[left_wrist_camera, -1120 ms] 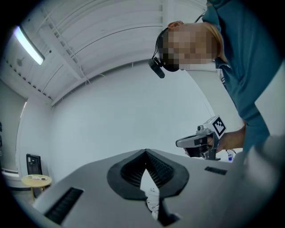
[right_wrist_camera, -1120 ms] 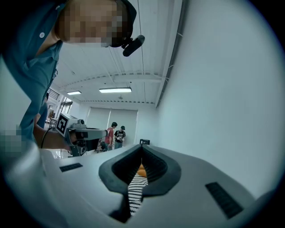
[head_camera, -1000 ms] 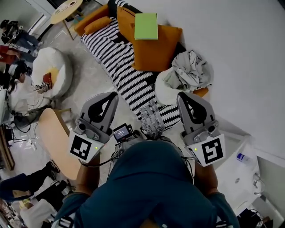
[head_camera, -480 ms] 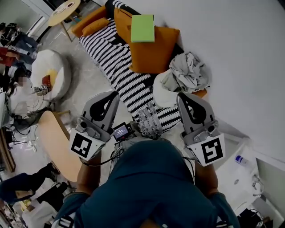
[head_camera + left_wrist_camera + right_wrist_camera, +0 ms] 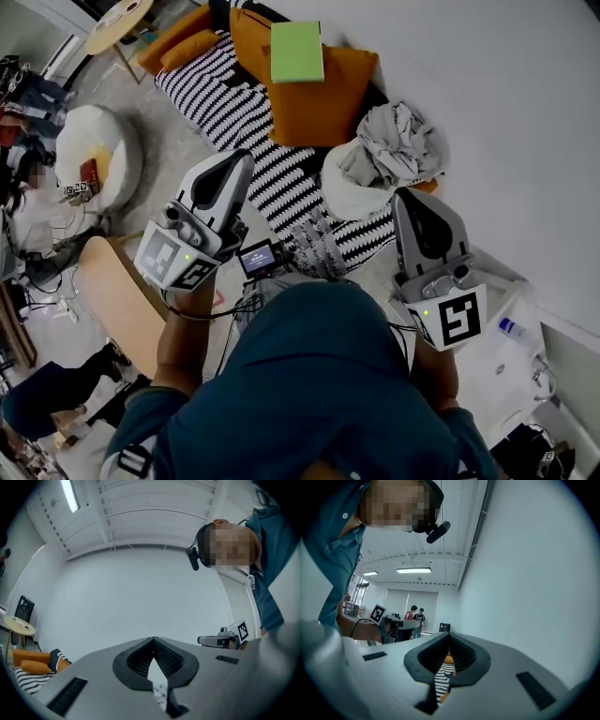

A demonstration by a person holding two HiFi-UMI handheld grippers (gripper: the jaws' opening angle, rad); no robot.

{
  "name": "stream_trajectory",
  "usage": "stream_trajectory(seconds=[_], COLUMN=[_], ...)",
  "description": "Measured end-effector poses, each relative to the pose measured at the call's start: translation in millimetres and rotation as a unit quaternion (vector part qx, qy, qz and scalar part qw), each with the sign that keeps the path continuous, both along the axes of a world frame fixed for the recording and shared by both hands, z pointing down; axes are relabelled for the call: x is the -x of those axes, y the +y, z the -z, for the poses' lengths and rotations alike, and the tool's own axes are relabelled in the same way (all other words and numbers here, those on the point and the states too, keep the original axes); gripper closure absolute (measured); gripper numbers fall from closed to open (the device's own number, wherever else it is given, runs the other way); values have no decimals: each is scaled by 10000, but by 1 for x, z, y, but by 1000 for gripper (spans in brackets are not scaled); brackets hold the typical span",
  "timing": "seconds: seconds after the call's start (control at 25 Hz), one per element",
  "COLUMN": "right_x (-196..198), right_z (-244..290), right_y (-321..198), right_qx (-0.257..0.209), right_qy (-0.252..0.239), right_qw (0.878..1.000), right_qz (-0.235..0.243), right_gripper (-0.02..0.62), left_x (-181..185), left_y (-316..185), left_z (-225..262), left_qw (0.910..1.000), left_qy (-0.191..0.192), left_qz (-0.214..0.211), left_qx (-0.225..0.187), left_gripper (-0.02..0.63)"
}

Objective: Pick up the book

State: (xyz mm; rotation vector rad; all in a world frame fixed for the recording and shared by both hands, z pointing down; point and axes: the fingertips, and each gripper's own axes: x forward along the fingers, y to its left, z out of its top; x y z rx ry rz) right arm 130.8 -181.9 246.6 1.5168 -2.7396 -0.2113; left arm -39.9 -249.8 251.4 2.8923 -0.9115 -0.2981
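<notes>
Left hand-held gripper (image 5: 236, 165) and right hand-held gripper (image 5: 412, 200) sit closed, empty. Your book (image 5: 296, 52) lies well ahead, so nothing needs gripping.

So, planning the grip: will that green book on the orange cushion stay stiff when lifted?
Probably stiff: the green book looks flat and square-edged. It lies on an orange cushion, so pressing may sink or tilt it.

I see a flat, matt green cover on the book (image 5: 296, 52), like card or paper. The orange cushion (image 5: 328, 108) is plain woven cloth. The striped throw (image 5: 230, 108) looks coarsely knitted. The grey bundle (image 5: 398, 141) is soft, creased fabric. The left gripper (image 5: 241, 159) and right gripper (image 5: 412, 197) have smooth, matt grey plastic shells, and the pads (image 5: 165, 657) are black, ribbed and rubbery-looking.
</notes>
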Motion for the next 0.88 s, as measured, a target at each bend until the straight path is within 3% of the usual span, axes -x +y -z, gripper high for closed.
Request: stream_trajectory(seconds=[0.24, 0.36, 0.44, 0.64, 0.88], right_x=[-1, 1, 3, 4, 1], right_z=[-19, -24, -25, -27, -29], right_y=[-16, -25, -32, -47, -62], right_qx=[303, 422, 459, 547, 631], right_qy=[65, 121, 144, 196, 241], right_qw=[9994, 9987, 9985, 9976, 9963], right_qz=[-183, -241, -277, -369, -537], right_gripper=[581, 581, 581, 581, 581], left_x=[3, 9, 13, 17, 9], left_y=[-53, -82, -102, -147, -192], left_z=[-24, -43, -56, -81, -113], left_qw=[9969, 9881, 9761, 9343, 9070], left_qy=[514, 1024, 1486, 2631, 3045], left_qz=[-36, 1, -24, -262, -345], left_qx=[588, 1149, 1588, 2390, 2890], left_gripper=[604, 604, 604, 604, 601])
